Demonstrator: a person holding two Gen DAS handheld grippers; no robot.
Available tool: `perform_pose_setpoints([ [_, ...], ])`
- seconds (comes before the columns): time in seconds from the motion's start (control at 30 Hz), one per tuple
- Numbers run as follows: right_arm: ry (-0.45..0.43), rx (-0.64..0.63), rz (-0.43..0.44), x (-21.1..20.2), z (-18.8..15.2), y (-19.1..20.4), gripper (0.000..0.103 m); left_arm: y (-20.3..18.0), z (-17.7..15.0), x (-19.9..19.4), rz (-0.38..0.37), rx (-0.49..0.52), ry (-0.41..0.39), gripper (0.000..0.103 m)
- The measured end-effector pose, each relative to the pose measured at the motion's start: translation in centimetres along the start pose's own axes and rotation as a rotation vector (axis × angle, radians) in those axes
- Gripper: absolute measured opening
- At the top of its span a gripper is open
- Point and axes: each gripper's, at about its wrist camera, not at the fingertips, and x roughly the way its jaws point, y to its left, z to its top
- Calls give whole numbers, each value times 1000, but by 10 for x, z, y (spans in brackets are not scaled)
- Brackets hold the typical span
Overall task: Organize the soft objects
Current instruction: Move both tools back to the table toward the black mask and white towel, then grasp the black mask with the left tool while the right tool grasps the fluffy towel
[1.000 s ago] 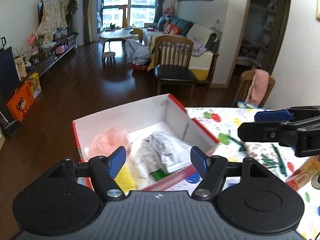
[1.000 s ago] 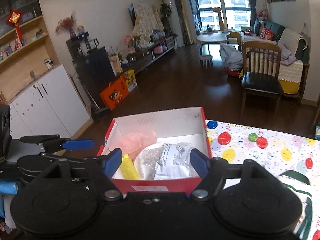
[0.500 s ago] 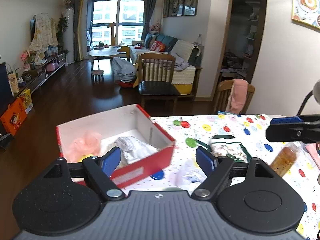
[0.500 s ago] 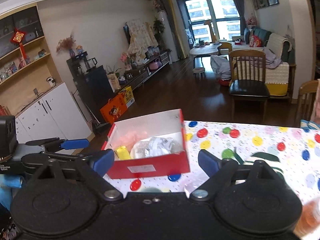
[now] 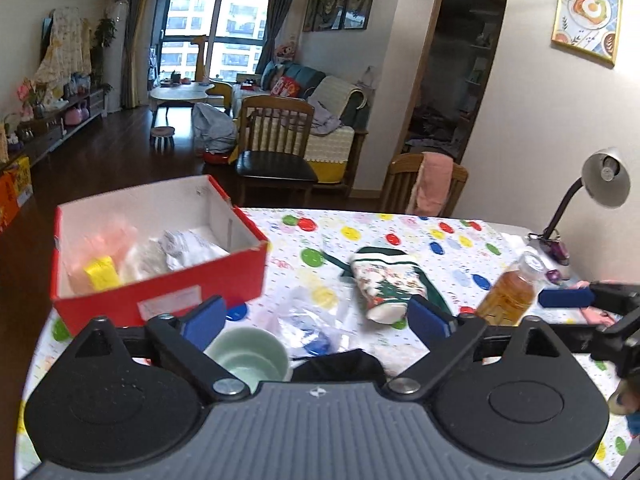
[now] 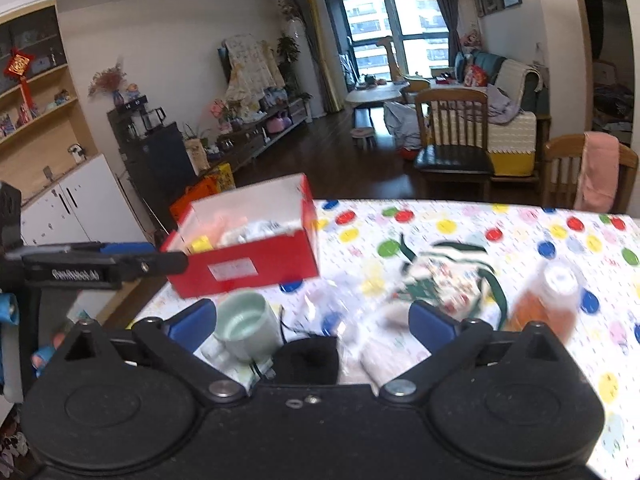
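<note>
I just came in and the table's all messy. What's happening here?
Someone is tidying soft things into the red box, using a gripper in each hand. The box already holds a few bags. Right now the left gripper and the right gripper hold nothing, and their jaws are opening above the table. A Christmas sock, a clear bag and something black are not yet in the box.

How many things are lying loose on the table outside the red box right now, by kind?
Christmas sock: 1
Clear plastic bag: 1
Black soft item: 1
Green cup: 1
Bottle of amber drink: 1
Total: 5, not counting the desk lamp; anything hidden behind the claws is left out.
</note>
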Motion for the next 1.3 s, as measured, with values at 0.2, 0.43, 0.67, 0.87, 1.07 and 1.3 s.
perform_pose_setpoints([
  [0.2,33,3,-22,-7,-37,-19,103,-24,-26,13,-24,12,21,103],
  [0.43,75,-54,-71,6,-69,-33,103,-49,-56,49,-25,29,119,103],
  [0.67,138,-72,-114,31,-91,-46,102,-58,-83,79,36,15,145,103],
  [0.87,187,-83,-136,55,-101,-55,100,-61,-95,101,73,36,170,103],
  [1.07,237,-99,-146,79,-109,-61,97,-60,-104,124,105,65,206,103],
  [1.3,268,-116,-154,102,-111,-66,96,-57,-114,144,147,81,238,103],
])
